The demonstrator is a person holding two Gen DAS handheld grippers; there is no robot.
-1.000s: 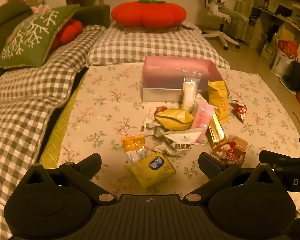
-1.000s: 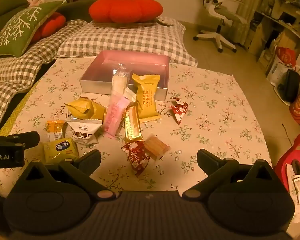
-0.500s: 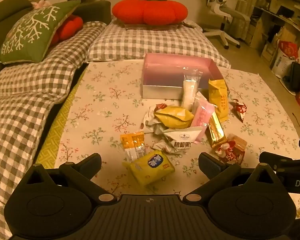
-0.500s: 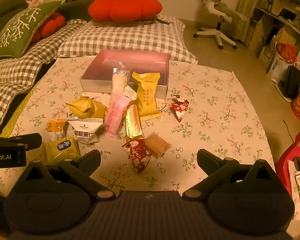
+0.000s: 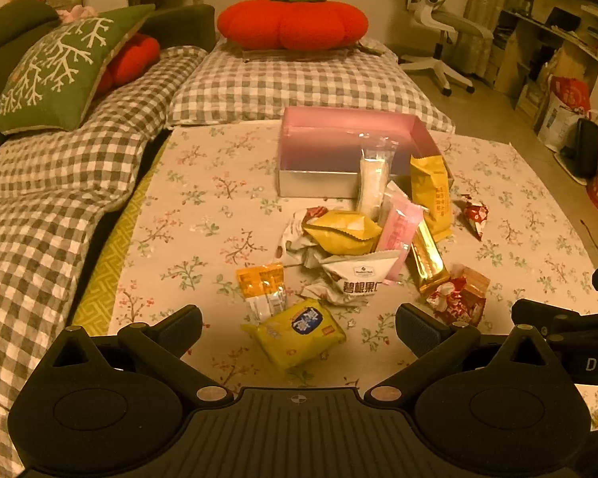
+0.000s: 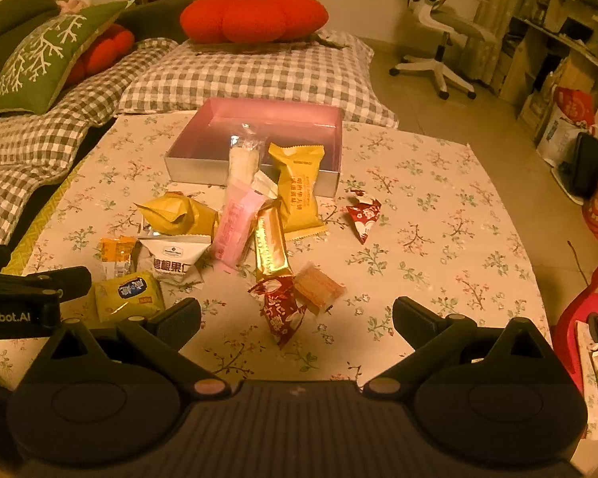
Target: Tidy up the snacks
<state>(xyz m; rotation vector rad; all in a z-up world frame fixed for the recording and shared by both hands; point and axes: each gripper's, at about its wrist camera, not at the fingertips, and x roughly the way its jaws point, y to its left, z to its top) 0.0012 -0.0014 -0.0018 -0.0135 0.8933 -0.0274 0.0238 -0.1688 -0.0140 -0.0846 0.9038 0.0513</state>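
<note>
While both my left gripper [image 5: 299, 328] and right gripper [image 6: 297, 322] hover with jaws spread and empty, every snack packet [image 6: 295, 187] lies outside the pink box [image 6: 259, 119] on the tabletop [image 6: 438, 239]; nothing is sorted yet, I judge.

– What does the room look like?
– Warm, dim amber light fills it. A low tabletop [image 5: 203, 215] under a floral cloth sits in the foreground. Grey-and-white checked cushions [image 5: 299, 83] line its far and left sides.

– Anything on the cushions?
– A round red pumpkin-shaped pillow [image 5: 292, 22] at the back, and a green pillow with a white branch pattern [image 5: 56, 73] on the left, leaning against a dark green sofa [image 5: 8, 32].

– And to the right?
– Bare beige floor [image 6: 494, 119], a white swivel chair [image 6: 444, 28], then wooden shelves [image 6: 558, 51] crowded with boxes and bags beside a curtain [image 6: 498, 8].
</note>
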